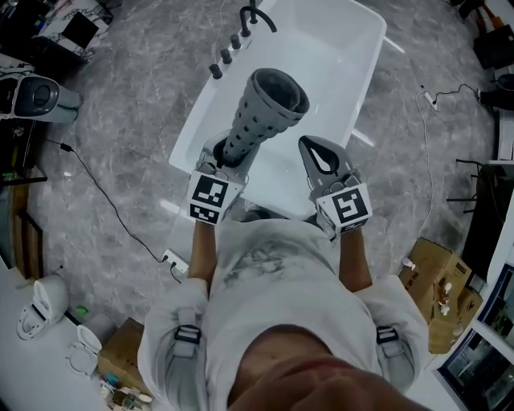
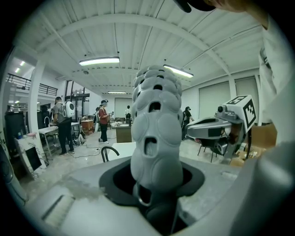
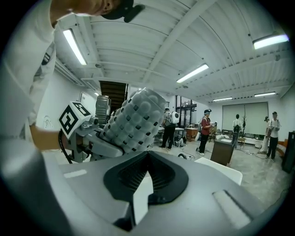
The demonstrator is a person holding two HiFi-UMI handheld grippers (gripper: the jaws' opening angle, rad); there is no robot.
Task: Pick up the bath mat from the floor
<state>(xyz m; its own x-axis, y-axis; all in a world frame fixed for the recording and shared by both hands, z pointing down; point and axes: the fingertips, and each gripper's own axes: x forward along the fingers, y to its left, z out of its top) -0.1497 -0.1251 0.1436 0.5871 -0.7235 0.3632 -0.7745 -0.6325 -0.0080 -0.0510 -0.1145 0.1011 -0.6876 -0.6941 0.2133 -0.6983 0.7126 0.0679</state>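
The grey bath mat (image 1: 265, 112) is rolled into a perforated tube and stands upright over the white bathtub (image 1: 369, 64). My left gripper (image 1: 229, 156) is shut on the tube's lower end. In the left gripper view the knobbly mat (image 2: 156, 133) rises from between the left gripper's (image 2: 154, 184) dark pads. My right gripper (image 1: 309, 144) hangs beside it to the right, with its tips together and nothing between them. In the right gripper view the right gripper's (image 3: 147, 154) ribbed pads meet at their tips, and the mat (image 3: 136, 120) stands off to the left.
A black faucet (image 1: 253, 16) with knobs sits at the tub's far end. A cable and power strip (image 1: 173, 258) lie on the grey floor at left. Cardboard boxes (image 1: 438, 281) stand at right, small white toilets (image 1: 44, 305) at lower left. People stand far off in the hall.
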